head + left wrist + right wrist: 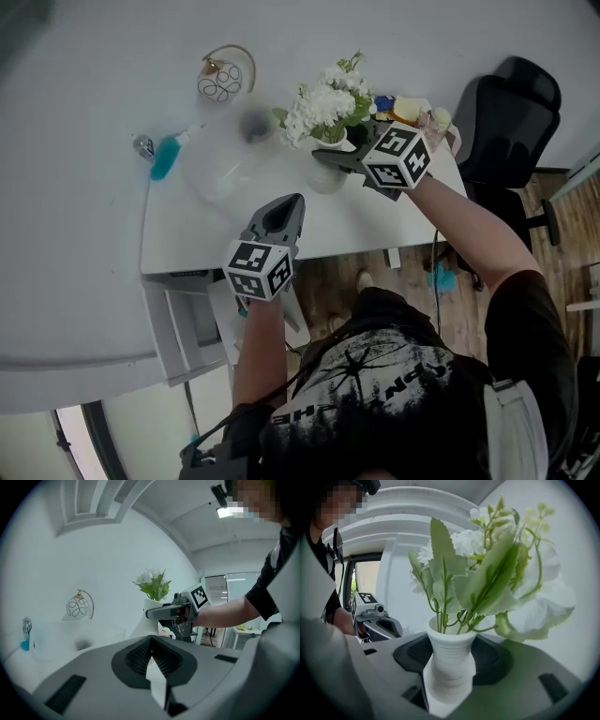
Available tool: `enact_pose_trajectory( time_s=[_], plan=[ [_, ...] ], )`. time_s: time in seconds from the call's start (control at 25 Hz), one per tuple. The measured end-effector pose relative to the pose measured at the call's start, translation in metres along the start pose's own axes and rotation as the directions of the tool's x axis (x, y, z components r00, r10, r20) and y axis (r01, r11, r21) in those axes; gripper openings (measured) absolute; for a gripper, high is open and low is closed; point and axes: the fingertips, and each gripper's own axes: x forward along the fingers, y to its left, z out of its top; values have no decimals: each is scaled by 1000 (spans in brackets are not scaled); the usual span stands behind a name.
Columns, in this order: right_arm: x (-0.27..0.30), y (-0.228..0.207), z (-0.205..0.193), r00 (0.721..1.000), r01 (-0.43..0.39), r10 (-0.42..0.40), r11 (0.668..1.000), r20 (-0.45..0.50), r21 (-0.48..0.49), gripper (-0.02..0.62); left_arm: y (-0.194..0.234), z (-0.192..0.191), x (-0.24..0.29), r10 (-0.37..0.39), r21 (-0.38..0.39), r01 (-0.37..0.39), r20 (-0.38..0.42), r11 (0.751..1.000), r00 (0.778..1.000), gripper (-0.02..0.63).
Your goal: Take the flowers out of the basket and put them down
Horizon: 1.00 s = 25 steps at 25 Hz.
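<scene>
A bunch of white flowers with green leaves [323,105] stands in a small ribbed white vase [327,174] near the table's front edge. My right gripper [330,161] is shut on the vase's neck [449,656], and the flowers [487,573] rise just above its jaws. I cannot tell whether the vase touches the table. My left gripper [291,208] hovers lower left of the vase, shut and holding nothing; its pads [140,656] meet at the tip. A pale translucent basket [223,161] sits left of the vase, blurred.
On the white table [187,234] a round gold-framed ornament [224,81] stands at the back, and a teal brush [167,156] lies at the left. Small colourful toys [411,109] sit behind the right gripper. A black office chair [511,108] is right of the table.
</scene>
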Motion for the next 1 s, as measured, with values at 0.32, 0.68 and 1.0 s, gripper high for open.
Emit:
enact_pose_trajectory(
  time_s=[0.32,0.68,1.0],
  plan=[
    [-31,-29,-58,994,88,-87,996,-58,5,255,-19,-30,44,-43,8,43,-46,999,998,11],
    [-60,-69,-125,984,159,-155,987,-92,35,255,-39,-55,97,-72,-7,71,-93,997,993,11],
    [-56,-85,-176,982,144,-138,989,-131,37,255,-36,-75,126,-55,-72,47,-124,996,991,11]
  ],
)
